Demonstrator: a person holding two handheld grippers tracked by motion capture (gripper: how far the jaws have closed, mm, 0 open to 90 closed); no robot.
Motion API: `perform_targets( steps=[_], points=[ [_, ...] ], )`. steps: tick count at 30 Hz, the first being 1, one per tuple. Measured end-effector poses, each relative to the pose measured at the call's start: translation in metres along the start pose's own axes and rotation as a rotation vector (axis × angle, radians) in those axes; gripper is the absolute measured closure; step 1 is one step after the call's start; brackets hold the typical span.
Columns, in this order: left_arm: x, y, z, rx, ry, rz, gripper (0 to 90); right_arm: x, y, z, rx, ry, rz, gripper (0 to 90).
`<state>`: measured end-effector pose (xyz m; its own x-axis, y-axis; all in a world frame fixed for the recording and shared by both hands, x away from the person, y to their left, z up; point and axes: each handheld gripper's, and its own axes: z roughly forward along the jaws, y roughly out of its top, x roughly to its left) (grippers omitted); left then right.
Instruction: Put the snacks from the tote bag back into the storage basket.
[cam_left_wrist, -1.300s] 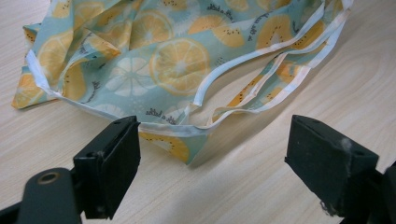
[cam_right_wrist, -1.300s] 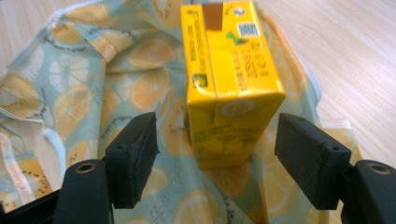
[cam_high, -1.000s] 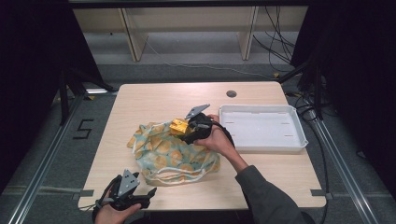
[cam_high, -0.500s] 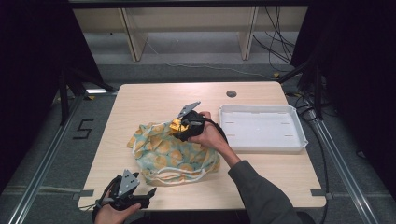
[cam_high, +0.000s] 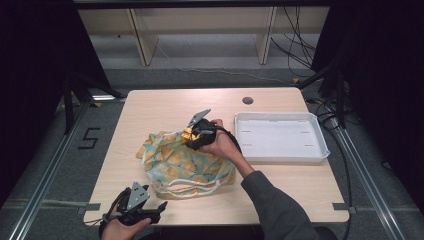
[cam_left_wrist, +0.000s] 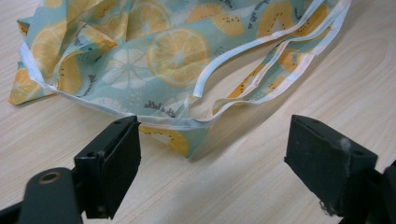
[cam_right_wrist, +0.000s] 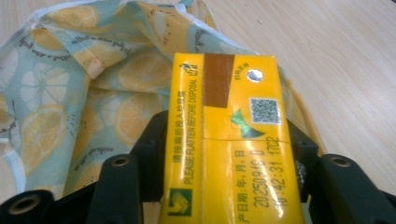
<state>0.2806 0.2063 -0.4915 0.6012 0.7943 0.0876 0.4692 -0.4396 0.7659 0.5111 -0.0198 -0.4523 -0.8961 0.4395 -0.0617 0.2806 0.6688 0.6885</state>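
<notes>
Yellow carton, fruit-print bag, wooden table

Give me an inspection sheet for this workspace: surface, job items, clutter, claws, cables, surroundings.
Surface: light wooden table, with a round grommet hole near the far edge.
Job's things: citrus-print drawstring bag lying crumpled mid-table; yellow drink carton at the bag's far edge.
Clutter: white tray on the right, nothing seen inside.
Claws: right claw has just been closing, with the carton between its jaws and the pads against its sides. Left claw open, low at the near edge, pointing at the bag's corner without touching.
Cables: black cable trailing from the right claw; more on the floor at right.
Surroundings: wooden shelving behind; a floor mark "5" at left.
</notes>
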Motion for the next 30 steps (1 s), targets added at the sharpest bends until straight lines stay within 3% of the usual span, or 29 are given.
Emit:
perform_targets(
  steps=[6, 8, 12, 13, 15, 17, 18, 21, 23, 26, 30],
  points=[
    [0.001, 0.0, 0.0, 0.02, -0.005, 0.033, 18.2, -0.002, 0.0, 0.0, -0.004, 0.024, -0.005, 51.1],
    [-0.001, -0.001, 0.002, -0.004, -0.004, 0.002, 18.2, -0.002, 0.0, 0.0, -0.003, 0.02, 0.003, 51.5],
    [0.003, 0.0, 0.0, 0.022, 0.0, 0.051, 18.2, -0.001, 0.002, -0.002, 0.002, 0.03, 0.019, 51.8],
    [0.003, 0.0, 0.0, 0.022, 0.0, 0.051, 18.4, -0.001, 0.003, -0.003, 0.011, 0.028, 0.026, 51.9],
    [0.0, -0.001, 0.002, 0.006, -0.001, 0.009, 18.5, 0.001, 0.005, -0.005, 0.015, 0.014, 0.017, 52.1],
    [0.001, -0.001, 0.001, 0.024, -0.002, 0.026, 18.5, 0.003, 0.009, -0.008, 0.007, 0.014, 0.004, 52.2],
    [0.002, -0.001, 0.001, 0.025, -0.002, 0.03, 18.5, 0.004, 0.011, -0.01, 0.011, 0.02, 0.022, 52.2],
    [0.001, -0.001, 0.001, 0.018, 0.0, 0.021, 18.6, 0.008, 0.021, -0.021, -0.004, 0.016, 0.011, 52.2],
    [0.003, 0.0, 0.0, 0.017, 0.007, 0.039, 18.6, 0.01, 0.029, -0.029, -0.031, 0.015, -0.003, 52.2],
    [0.001, -0.001, 0.002, -0.001, 0.004, -0.004, 18.5, 0.012, 0.038, -0.042, -0.053, 0.021, -0.022, 52.1],
    [0.001, -0.001, 0.001, 0.008, 0.004, 0.006, 18.5, 0.013, 0.046, -0.057, -0.076, 0.027, -0.027, 52.2]
  ],
)
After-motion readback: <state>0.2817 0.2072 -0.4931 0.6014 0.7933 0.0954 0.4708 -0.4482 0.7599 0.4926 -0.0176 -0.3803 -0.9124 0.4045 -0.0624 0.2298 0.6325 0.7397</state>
